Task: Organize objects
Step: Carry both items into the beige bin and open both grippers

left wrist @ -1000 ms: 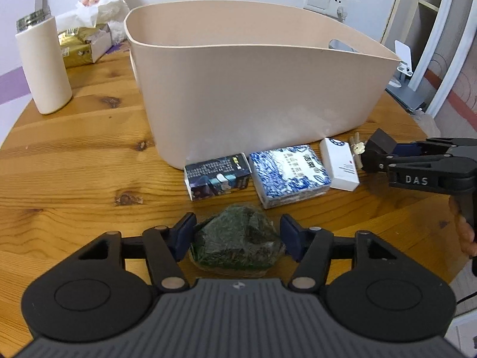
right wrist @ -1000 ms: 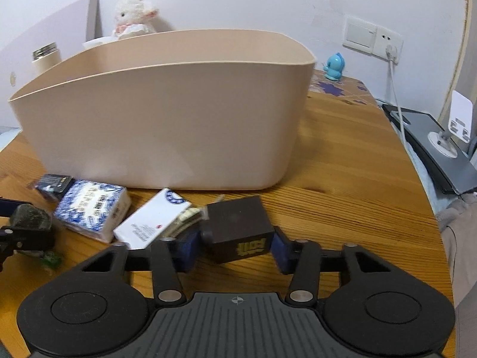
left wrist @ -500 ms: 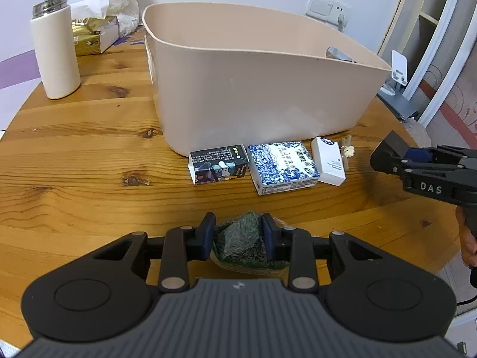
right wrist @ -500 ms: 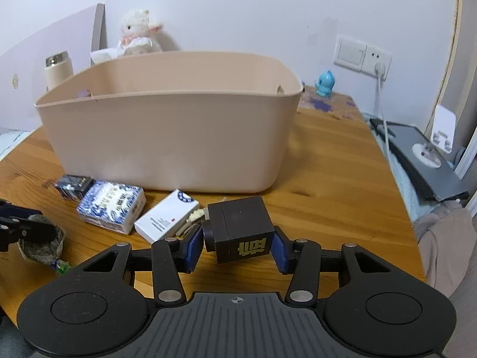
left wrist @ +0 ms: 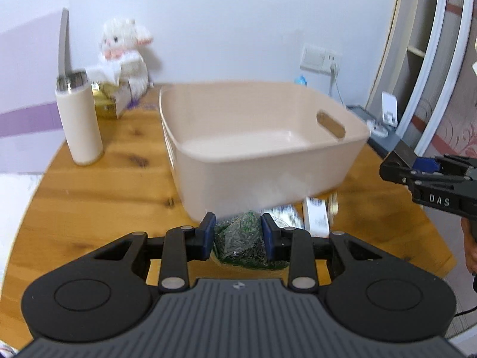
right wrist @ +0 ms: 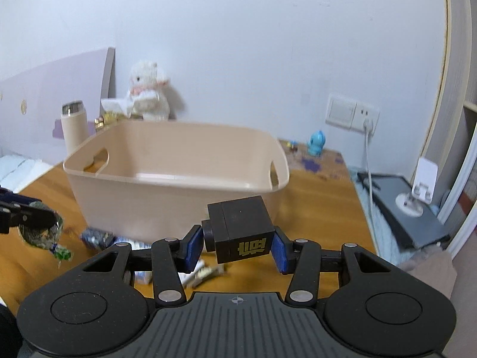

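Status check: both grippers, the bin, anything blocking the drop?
Left gripper shut on green packet, right gripper shut on black box. Both short of beige bin, which shows empty. Nothing over its rim.

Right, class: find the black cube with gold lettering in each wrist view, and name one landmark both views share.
Left wrist view: black cube at the far right edge, held by the right gripper.
Right wrist view: lower centre, clamped between the blue pads.
Shared landmark: the beige tub on the table.
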Demonstrator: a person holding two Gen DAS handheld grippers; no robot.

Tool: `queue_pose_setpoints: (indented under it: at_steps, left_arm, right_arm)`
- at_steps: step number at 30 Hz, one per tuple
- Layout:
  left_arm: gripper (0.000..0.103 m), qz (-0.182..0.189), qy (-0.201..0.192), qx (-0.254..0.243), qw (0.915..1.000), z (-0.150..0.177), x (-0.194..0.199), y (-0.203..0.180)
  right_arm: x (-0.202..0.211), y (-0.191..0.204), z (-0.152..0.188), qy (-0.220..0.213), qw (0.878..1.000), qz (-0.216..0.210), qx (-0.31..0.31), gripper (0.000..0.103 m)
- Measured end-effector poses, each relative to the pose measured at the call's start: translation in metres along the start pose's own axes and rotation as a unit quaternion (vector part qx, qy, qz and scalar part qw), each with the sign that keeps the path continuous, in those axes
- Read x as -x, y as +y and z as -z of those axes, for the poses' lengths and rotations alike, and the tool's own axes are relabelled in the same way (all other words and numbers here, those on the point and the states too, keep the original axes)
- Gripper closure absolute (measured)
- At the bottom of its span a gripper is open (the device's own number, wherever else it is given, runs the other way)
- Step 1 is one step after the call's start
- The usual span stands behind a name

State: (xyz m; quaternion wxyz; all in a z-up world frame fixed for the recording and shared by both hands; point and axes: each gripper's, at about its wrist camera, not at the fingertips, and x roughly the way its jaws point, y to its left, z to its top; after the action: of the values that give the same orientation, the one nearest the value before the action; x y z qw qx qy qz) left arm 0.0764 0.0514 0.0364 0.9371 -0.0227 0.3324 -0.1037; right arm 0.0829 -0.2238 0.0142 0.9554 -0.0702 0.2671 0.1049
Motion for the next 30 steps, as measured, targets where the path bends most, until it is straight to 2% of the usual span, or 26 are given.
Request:
queue_pose_setpoints:
  at_steps: [7,16,22,30]
  left_arm:
    - [0.068,-0.010,-0.040,-0.007,0.9991,-0.041,0.000,-0.001]
    - [0.068,-0.036,-0.055,-0.013,0.9978,-0.092,-0.044,-0.004]
    - [0.068,-0.051,-0.028,-0.019,0.9981,-0.104,-0.090,-0.005]
    - [0.068,-0.082,0.040,-0.037,0.9952,-0.093,-0.150,-0.005]
  right_arm:
    - [-0.005,-0.004,-0.026,-0.032,0.999,0.006,0.001,0.058]
    - [-0.040,-0.003,-0.051,-0.041,0.999,0.008,0.006,0.058]
    - [-0.071,0.003,-0.060,-0.028,1.000,0.007,0.006,0.058]
    - [-0.110,0.016,-0.056,0.008,1.000,0.009,0.017,0.058]
